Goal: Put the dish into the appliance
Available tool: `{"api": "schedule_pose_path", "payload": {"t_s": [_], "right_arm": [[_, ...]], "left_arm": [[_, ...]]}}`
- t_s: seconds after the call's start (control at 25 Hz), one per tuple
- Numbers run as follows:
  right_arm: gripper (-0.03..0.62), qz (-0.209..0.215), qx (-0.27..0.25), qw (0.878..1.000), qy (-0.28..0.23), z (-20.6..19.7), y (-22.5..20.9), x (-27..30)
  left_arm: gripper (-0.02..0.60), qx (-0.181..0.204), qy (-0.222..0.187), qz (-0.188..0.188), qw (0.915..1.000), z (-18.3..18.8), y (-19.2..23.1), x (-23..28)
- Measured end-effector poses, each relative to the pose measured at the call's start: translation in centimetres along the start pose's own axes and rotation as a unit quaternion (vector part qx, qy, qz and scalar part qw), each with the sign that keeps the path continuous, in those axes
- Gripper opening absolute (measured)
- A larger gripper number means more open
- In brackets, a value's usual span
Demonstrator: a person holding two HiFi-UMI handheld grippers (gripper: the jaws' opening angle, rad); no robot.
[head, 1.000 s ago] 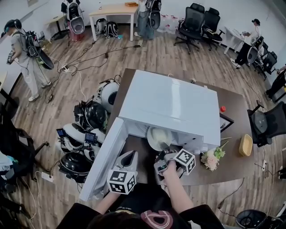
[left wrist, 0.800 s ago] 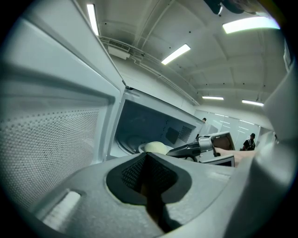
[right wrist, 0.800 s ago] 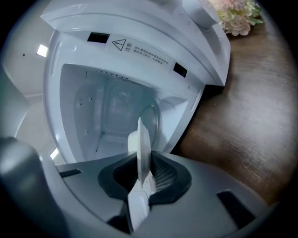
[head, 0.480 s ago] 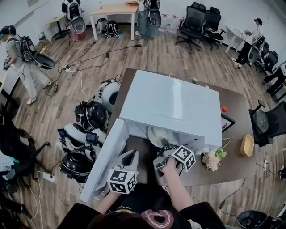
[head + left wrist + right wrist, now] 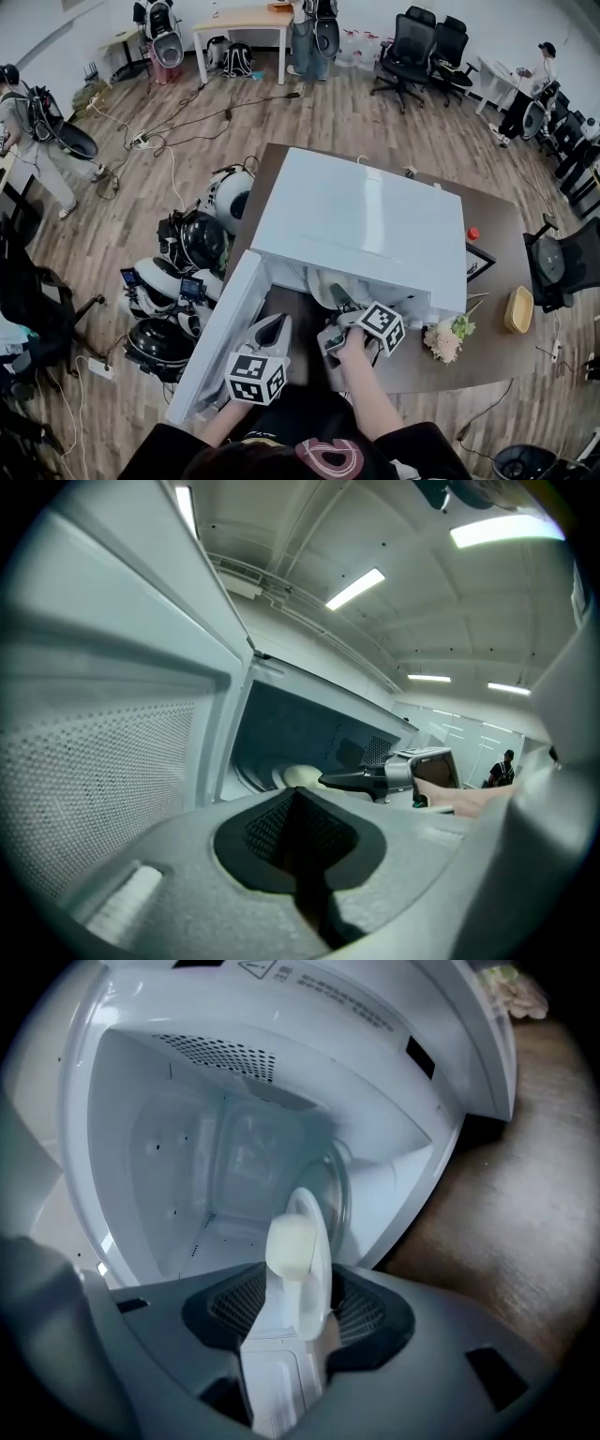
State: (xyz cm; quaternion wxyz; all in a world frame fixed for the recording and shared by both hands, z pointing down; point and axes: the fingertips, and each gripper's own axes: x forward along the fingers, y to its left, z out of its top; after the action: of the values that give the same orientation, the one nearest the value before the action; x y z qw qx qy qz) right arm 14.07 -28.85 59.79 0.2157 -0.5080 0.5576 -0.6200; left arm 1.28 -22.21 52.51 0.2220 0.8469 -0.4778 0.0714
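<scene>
A white microwave [image 5: 361,220] stands on a brown table [image 5: 492,239], its door [image 5: 220,328] swung open to the left. The right gripper [image 5: 339,302] reaches into the near edge of the cavity with the dish [image 5: 324,283], a pale plate whose far part already lies under the microwave's roof. In the right gripper view the plate shows edge-on between the jaws. These jaws have just been opening and now stand loose around the plate, with one finger [image 5: 289,1241] close against its face. The left gripper [image 5: 274,325] sits just right of the open door, well short of the cavity, with its jaws together and nothing between them. Its view looks past the door's perforated panel to the plate and the right gripper's dark tip. A bunch of flowers [image 5: 442,336] and an oval basket [image 5: 517,307] lie on the table to the right.
</scene>
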Motion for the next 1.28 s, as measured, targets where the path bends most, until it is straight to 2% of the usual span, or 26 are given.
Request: {"api": "schedule_pose_path", "payload": {"t_s": [0.16,0.48,0.8,0.92,1.04,1.28], "right_arm": [[0.237,-0.006,-0.011,1.0,0.007,-0.2,0.1,0.3],[0.285,-0.005,0.006,1.0,0.002,0.2,0.4,0.9],[0.302,-0.005,0.008,1.0,0.001,0.9,0.8,1.6],[0.302,-0.007,-0.007,1.0,0.003,0.8,0.8,1.6],[0.311,-0.014,-0.043,0.999,0.013,0.4,0.8,1.6],[0.377,-0.044,-0.063,0.997,-0.004,1.5,0.7,1.1]], "left_arm": [[0.009,0.0,0.0,-0.001,1.0,0.3,-0.1,0.1],[0.009,0.001,0.0,-0.003,1.0,0.6,-0.2,0.5],[0.009,0.005,0.0,0.0,1.0,0.6,-0.2,0.7],[0.009,0.007,-0.001,0.0,1.0,0.7,-0.2,0.8],[0.009,0.008,0.001,0.0,1.0,0.7,-0.2,0.8],[0.009,0.009,0.002,0.002,1.0,0.7,0.0,0.8]]}}
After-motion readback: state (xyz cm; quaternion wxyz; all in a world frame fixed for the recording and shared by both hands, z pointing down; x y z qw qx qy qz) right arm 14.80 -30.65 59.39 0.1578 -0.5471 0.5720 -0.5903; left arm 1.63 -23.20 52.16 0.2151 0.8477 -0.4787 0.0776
